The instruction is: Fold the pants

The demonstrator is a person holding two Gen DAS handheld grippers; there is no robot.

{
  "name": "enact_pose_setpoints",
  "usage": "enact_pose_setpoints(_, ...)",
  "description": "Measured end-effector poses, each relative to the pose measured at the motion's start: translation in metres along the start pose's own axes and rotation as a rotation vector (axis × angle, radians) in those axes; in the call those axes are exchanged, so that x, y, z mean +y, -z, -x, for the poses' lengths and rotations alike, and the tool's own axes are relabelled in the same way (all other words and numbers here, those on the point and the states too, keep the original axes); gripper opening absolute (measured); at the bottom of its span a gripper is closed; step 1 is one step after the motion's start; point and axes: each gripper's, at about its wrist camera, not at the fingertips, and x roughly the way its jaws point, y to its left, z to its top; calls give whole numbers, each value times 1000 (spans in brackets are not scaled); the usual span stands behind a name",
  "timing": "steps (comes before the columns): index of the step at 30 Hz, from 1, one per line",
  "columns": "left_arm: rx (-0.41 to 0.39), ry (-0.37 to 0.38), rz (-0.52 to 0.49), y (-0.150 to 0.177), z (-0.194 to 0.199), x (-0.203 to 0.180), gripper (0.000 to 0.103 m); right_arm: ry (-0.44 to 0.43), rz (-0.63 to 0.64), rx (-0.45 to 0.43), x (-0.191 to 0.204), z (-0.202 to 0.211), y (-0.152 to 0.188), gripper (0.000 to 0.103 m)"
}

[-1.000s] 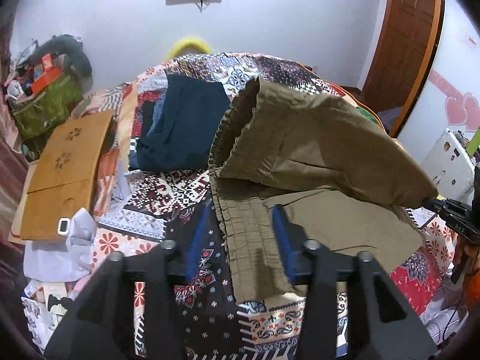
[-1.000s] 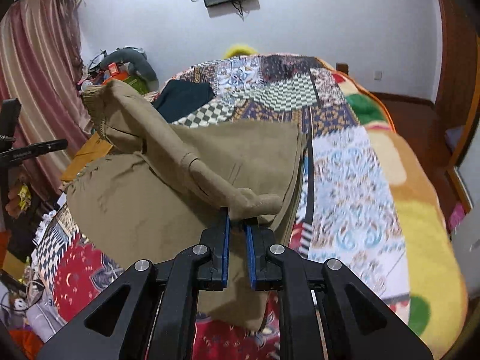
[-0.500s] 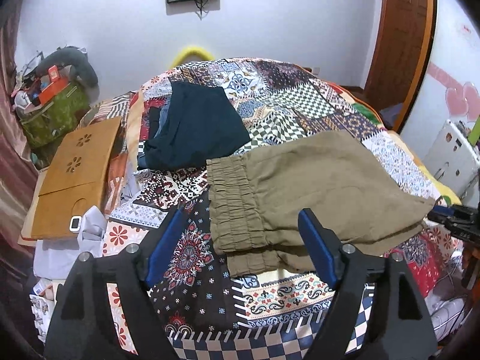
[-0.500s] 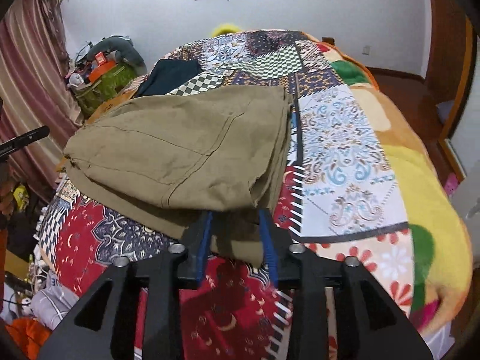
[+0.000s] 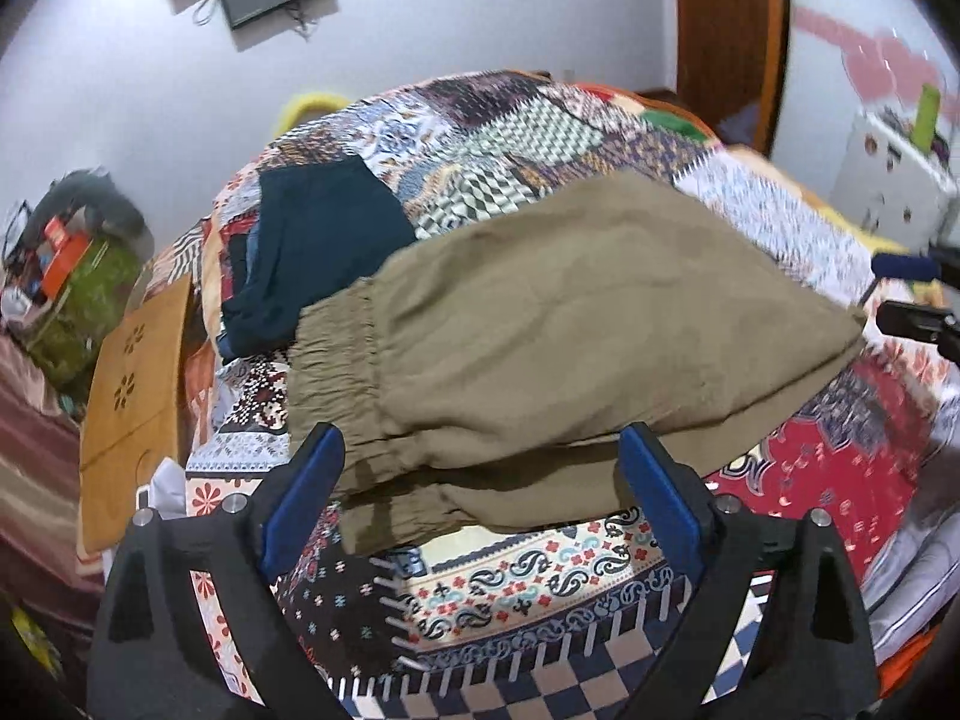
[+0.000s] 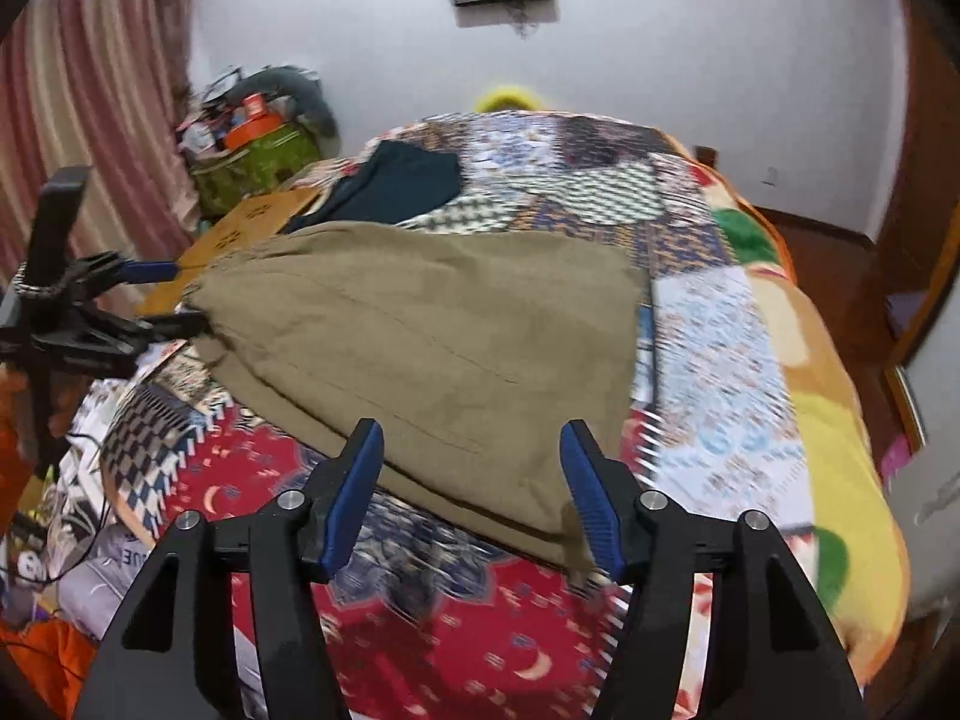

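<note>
The olive-brown pants (image 5: 570, 324) lie folded flat on the patchwork bed cover, elastic waistband toward the left; they also show in the right wrist view (image 6: 432, 348). My left gripper (image 5: 480, 456) is open and empty, just in front of the waistband end. My right gripper (image 6: 471, 450) is open and empty at the near edge of the leg end. Each gripper appears in the other's view, the right one (image 5: 912, 294) and the left one (image 6: 138, 300), both beside the pants.
A dark navy folded garment (image 5: 312, 252) lies behind the pants on the bed (image 5: 540, 576). A wooden lap tray (image 5: 135, 372) and a green bag (image 6: 252, 171) stand at the left. A door (image 5: 729, 30) is at the back right.
Both grippers let go of the pants and opened wide. The raised waistband and leg end dropped, so the pants now lie folded flat. Both grippers pulled back a little.
</note>
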Motion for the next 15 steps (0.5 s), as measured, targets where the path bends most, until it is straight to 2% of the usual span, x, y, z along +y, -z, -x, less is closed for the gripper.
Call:
enact_pose_setpoints(4, 47, -37, -67, 0, -16, -13, 93, -47, 58, 18, 23, -20, -5, 58)
enact_pose_setpoints(7, 25, -47, -101, -5, -18, -20, 93, -78, 90, 42, 38, -34, -9, 58)
enact_pose_setpoints(11, 4, -33, -94, -14, -15, -22, 93, -106, 127, 57, 54, -51, -15, 58)
enact_pose_setpoints(13, -11, -2, -91, -20, -11, -23, 90, -111, 155, 50, 61, -56, -18, 58)
enact_pose_setpoints(15, -28, 16, -91, -25, -7, -26, 76, -111, 184, 44, 67, -60, -20, 58)
